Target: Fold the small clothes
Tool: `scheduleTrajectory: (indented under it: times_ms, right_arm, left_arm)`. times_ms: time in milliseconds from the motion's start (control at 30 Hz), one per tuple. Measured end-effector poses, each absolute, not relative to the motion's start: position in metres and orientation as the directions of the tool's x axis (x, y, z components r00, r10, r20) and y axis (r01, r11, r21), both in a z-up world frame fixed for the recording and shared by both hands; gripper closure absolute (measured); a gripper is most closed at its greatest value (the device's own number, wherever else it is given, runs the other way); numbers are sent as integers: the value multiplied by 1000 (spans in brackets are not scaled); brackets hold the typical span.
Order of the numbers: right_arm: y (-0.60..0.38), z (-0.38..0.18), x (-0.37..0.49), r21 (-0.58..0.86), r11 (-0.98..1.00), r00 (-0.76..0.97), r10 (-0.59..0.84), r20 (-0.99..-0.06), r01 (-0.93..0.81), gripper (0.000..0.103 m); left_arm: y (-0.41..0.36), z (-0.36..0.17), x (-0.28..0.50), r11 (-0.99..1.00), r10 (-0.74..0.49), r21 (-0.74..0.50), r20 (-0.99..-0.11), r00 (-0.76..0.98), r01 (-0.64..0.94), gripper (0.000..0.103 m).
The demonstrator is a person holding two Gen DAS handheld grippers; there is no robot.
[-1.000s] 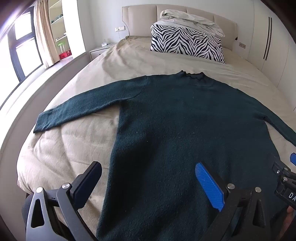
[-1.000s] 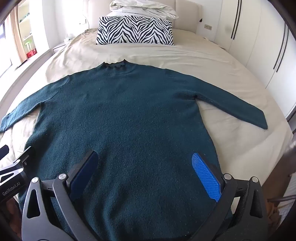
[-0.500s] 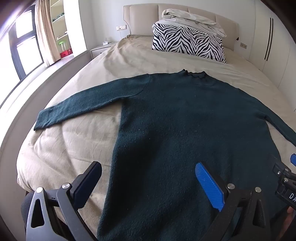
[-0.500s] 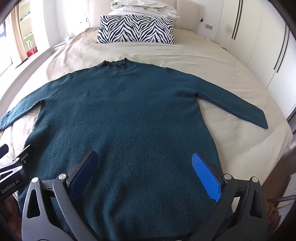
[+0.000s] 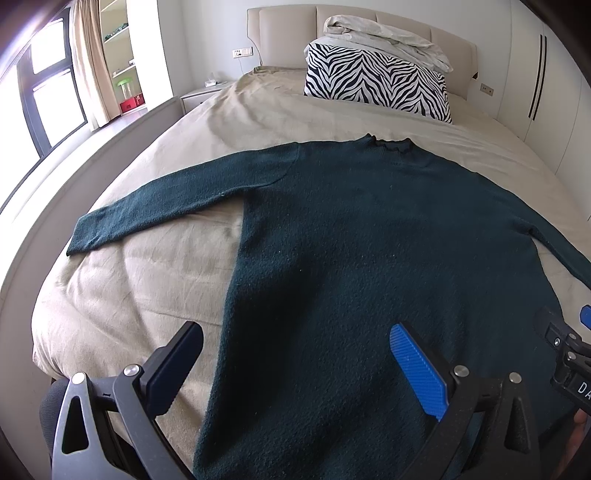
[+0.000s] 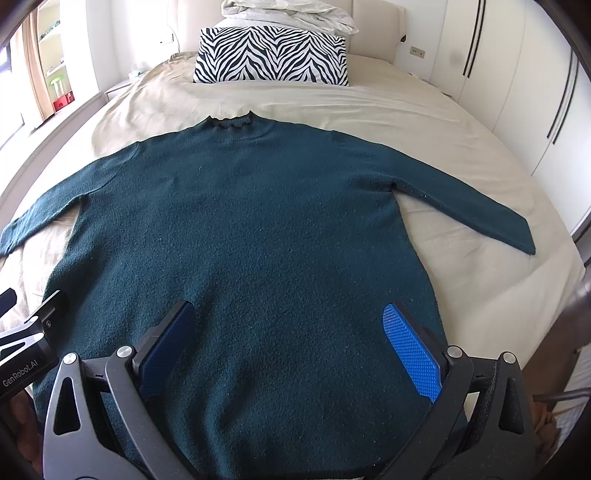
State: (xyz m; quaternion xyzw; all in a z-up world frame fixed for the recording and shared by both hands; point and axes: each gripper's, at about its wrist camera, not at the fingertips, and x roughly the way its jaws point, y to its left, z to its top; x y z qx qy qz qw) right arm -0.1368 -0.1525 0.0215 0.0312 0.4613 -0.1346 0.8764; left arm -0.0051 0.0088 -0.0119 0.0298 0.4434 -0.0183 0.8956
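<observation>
A dark teal sweater lies flat and face-up across the middle of the beige bed, both sleeves spread outward and its collar toward the zebra pillow at upper centre. At the bottom of each frame, the left tool and right tool hover above the hem, jaws spread wide, gripping nothing.

One dark green sweater, one zebra-print pillow, one bundled duvet, one bed, two grippers.
</observation>
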Motion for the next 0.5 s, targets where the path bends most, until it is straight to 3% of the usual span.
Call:
scheduleTrajectory:
  times_ms: [500]
  right_arm:
    - [-150,20,-137,-72,962,535,-208,-819,264,0]
  left_arm:
    - [9,-12,-6,998,-7,36,-796,605,59,0]
